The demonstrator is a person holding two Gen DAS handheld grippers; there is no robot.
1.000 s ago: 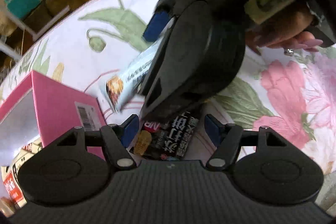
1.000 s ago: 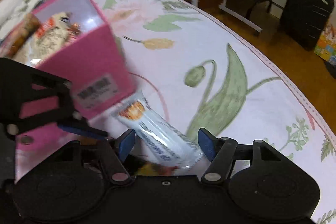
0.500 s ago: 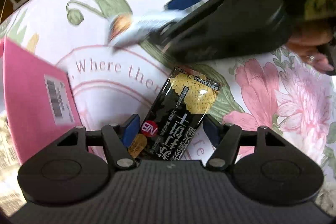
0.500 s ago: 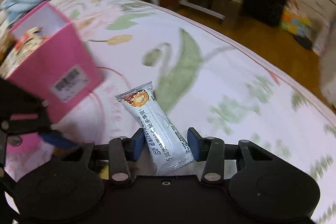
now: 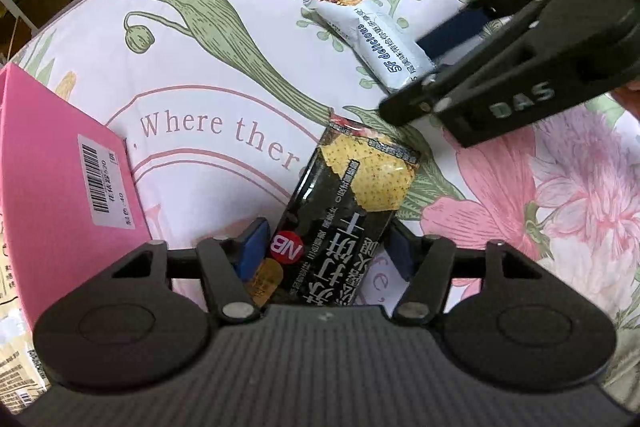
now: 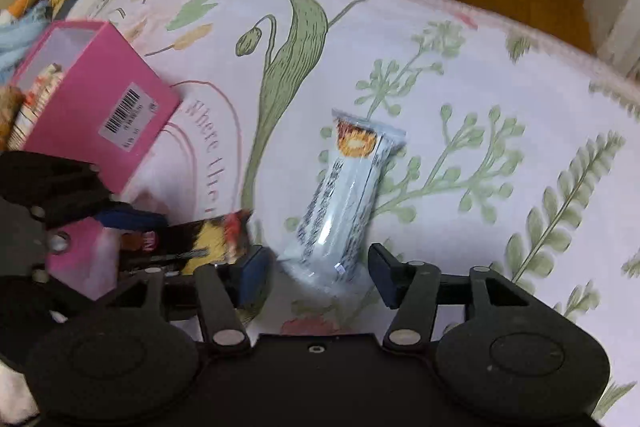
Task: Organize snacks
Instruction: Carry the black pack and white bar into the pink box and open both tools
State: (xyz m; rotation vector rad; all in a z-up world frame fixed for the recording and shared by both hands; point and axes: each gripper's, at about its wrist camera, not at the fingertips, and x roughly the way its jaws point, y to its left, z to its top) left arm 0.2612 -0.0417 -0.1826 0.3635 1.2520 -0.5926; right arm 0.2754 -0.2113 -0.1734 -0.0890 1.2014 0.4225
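Snacks remain unsorted: your left claw (image 5: 326, 251), closing, grips the black cracker pack (image 5: 344, 211); your right claw (image 6: 320, 267), reopening, straddles the white bar (image 6: 344, 203) released on the bed (image 6: 480, 99). Pink box (image 6: 100, 107) awaits both.

On my feed both handheld units are matte black plastic: the left gripper (image 5: 326, 253) has a ribbed grey-black housing, two round domed pivot covers, triangular cut-out linkage arms with silver rivets, and blue rubber pads (image 5: 252, 247). The right gripper (image 6: 320, 269) is the same build with a smooth top plate and one small centre screw. Its side carries raised "DAS" lettering.
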